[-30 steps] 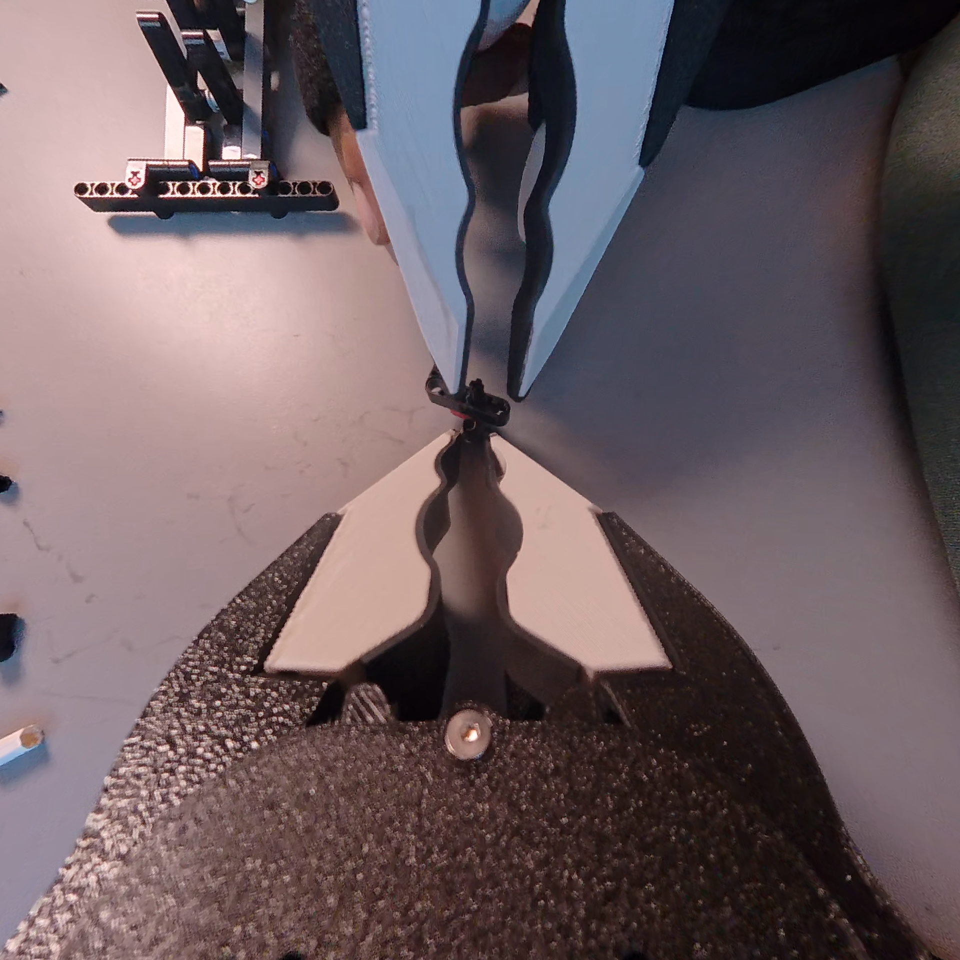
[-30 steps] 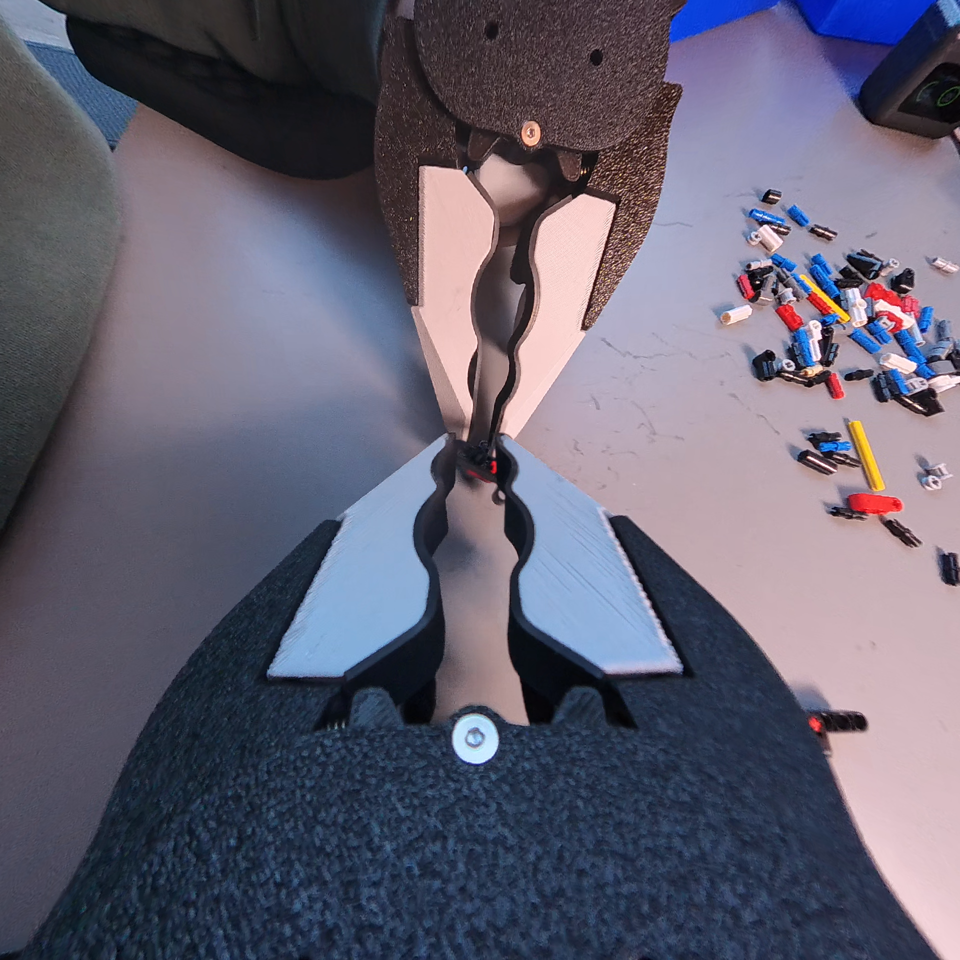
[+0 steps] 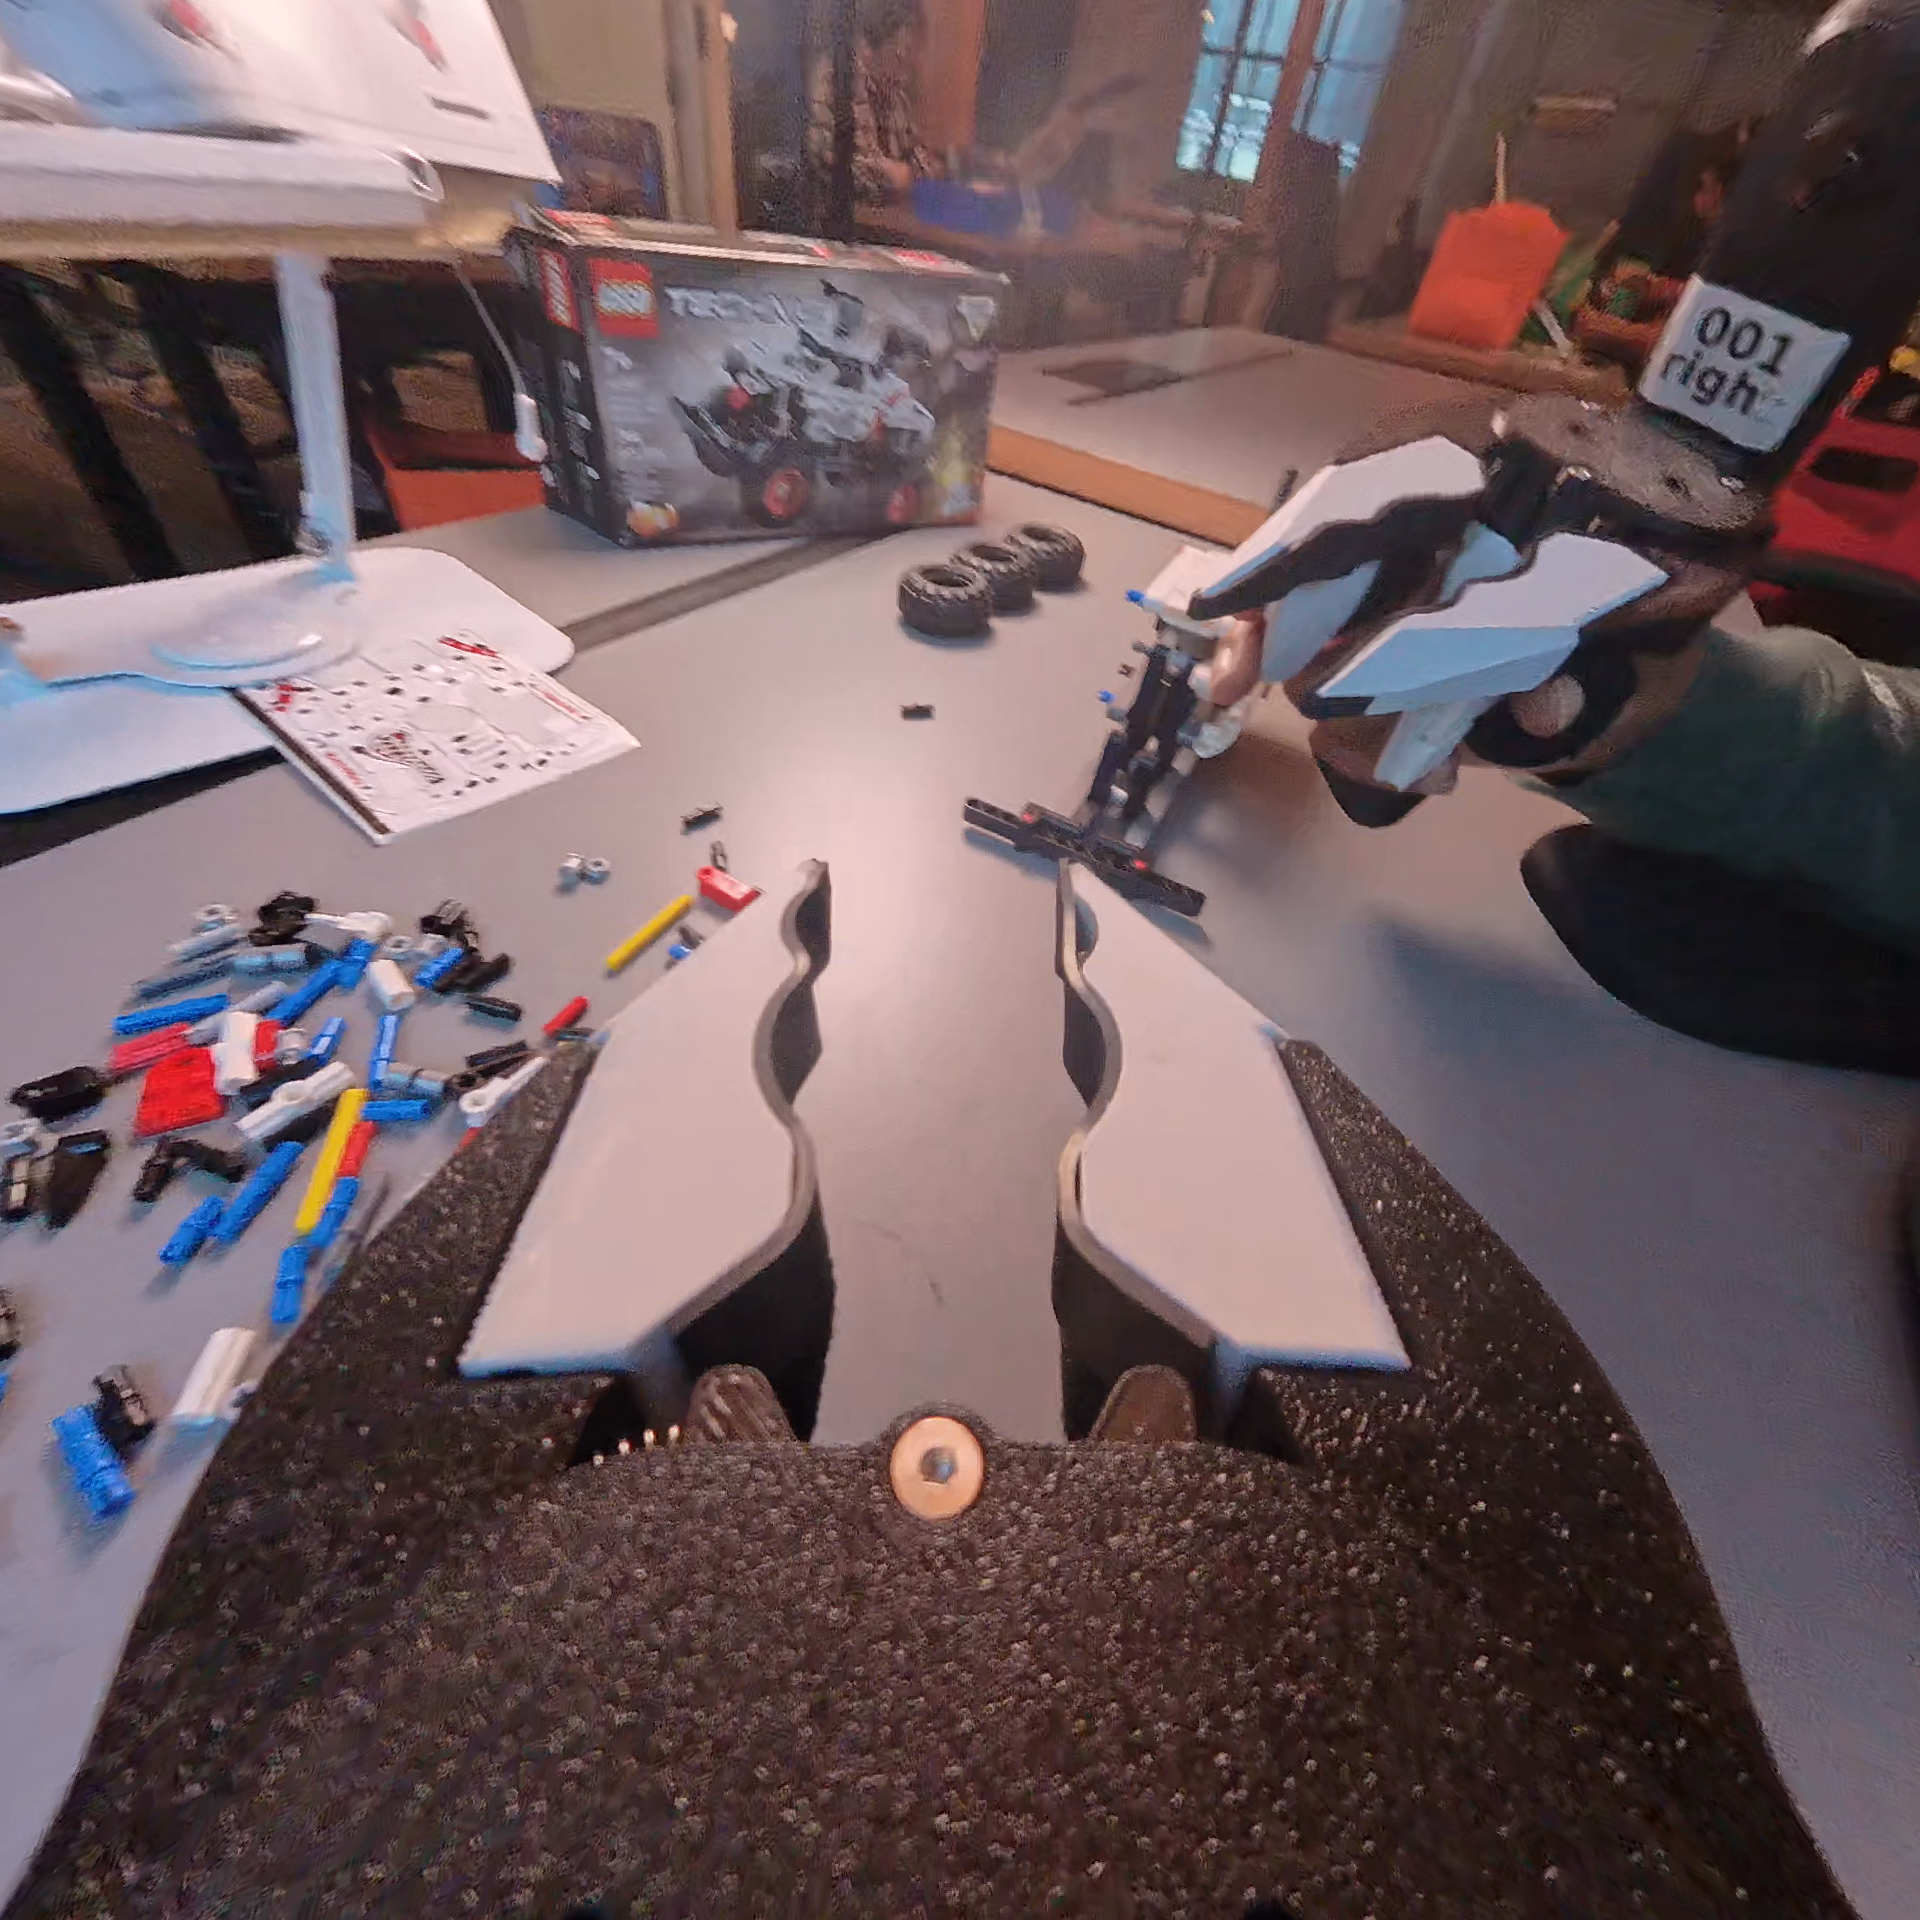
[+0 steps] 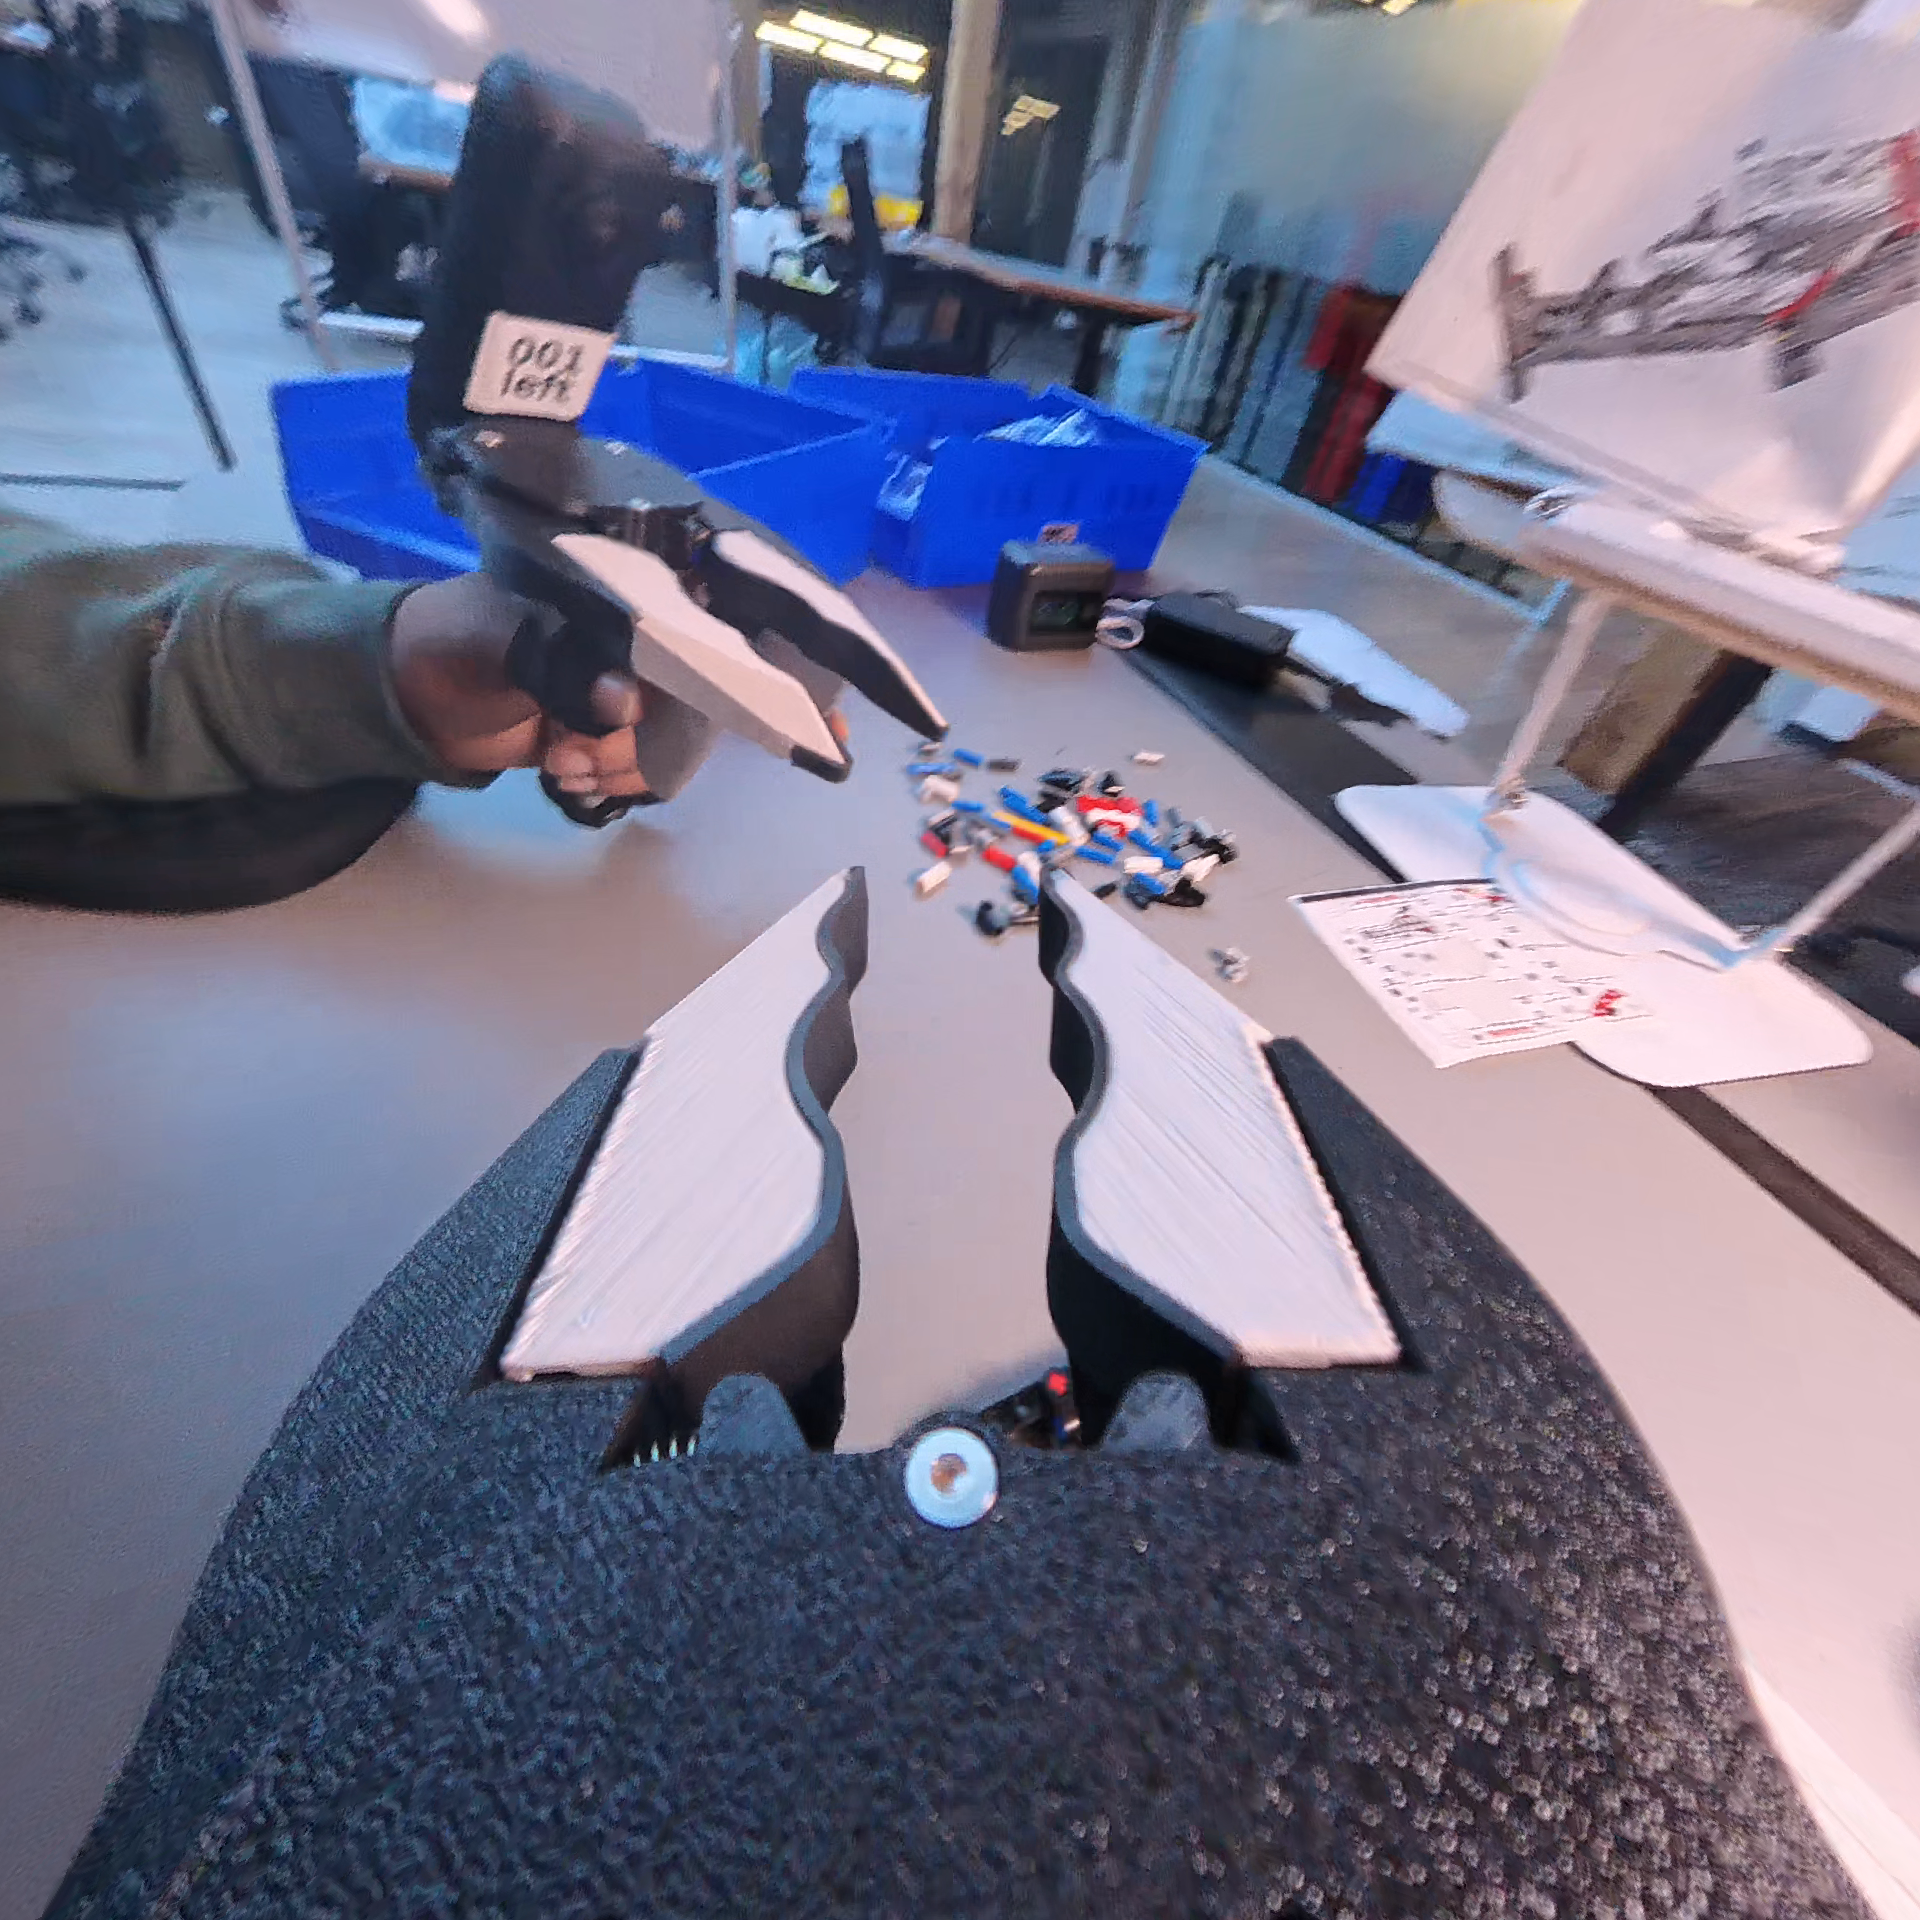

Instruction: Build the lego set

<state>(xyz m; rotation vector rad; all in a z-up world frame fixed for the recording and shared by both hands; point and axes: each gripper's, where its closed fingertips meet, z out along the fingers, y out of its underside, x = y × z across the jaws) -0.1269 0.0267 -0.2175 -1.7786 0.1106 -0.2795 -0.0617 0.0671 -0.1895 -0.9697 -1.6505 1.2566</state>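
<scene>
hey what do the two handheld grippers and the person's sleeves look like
Both the left gripper and right gripper have speckled black bodies, pale grey pointed fingers edged with wavy black pads, a silver screw, and a white tag on the handle. The sleeves are olive green.

Blue bins (image 4: 935, 488) behind a small black device (image 4: 1049, 603).

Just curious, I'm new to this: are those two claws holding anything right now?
Left gripper: open, holding nothing.
Right gripper: open, holding nothing.
</scene>
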